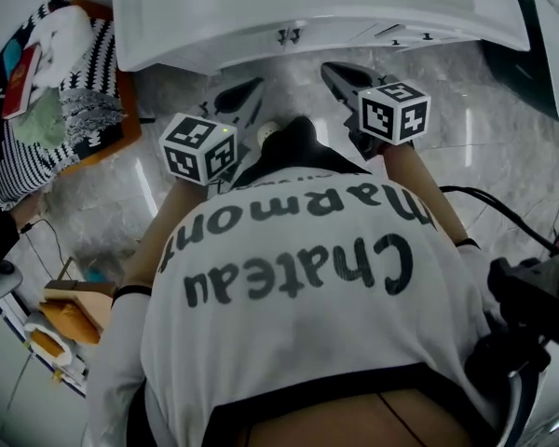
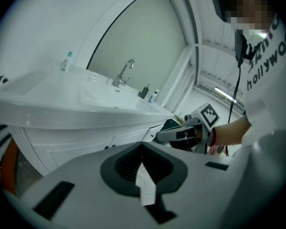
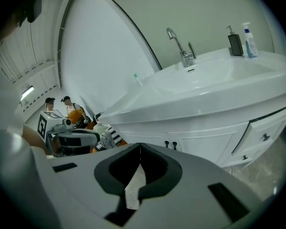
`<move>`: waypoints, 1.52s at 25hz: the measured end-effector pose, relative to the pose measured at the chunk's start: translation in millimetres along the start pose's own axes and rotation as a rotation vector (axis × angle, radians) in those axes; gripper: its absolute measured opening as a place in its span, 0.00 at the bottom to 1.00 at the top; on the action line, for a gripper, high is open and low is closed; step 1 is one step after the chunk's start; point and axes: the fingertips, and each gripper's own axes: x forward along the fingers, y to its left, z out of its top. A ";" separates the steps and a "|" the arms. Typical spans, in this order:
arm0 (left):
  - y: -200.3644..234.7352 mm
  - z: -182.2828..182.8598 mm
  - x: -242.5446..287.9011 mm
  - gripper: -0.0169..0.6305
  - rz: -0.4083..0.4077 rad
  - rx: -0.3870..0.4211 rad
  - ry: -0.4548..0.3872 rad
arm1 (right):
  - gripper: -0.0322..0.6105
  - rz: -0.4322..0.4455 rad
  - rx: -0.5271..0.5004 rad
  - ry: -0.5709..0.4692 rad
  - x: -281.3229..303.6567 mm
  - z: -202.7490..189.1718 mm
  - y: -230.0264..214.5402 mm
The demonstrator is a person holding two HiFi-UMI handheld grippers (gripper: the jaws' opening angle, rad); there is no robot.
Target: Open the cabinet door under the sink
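Note:
A white cabinet (image 3: 200,144) stands under the white sink (image 1: 307,7). Its two doors meet at a pair of small dark knobs (image 1: 289,35), (image 3: 170,145), (image 2: 109,147). Both doors look closed. My left gripper (image 1: 253,88) is held low in front of the cabinet, left of the knobs and short of them, its jaws shut with nothing between them (image 2: 143,145). Right of the knobs, my right gripper (image 1: 328,68) also stops short of the doors, its jaws (image 3: 139,146) shut and empty. Each gripper shows in the other's view: the right gripper (image 2: 157,138) and the left gripper (image 3: 93,136).
A basket of striped and white cloth (image 1: 56,82) sits on the marble floor left of the cabinet. Drawers with dark knobs (image 3: 264,137) flank the doors on the right. A faucet (image 3: 181,46) and soap bottles (image 3: 243,39) stand on the sink. A black cable (image 1: 503,212) lies at the right.

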 end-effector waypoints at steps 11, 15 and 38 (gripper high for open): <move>38.7 -45.3 40.3 0.04 0.099 -0.087 0.093 | 0.06 0.093 -0.035 0.081 63.6 -17.0 -48.2; 55.5 -59.1 63.6 0.04 0.116 -0.087 0.071 | 0.06 0.080 -0.058 0.051 86.0 -21.1 -69.5; 131.2 -106.7 199.8 0.21 0.106 0.020 0.099 | 0.18 0.074 -0.117 0.004 170.4 -74.4 -127.7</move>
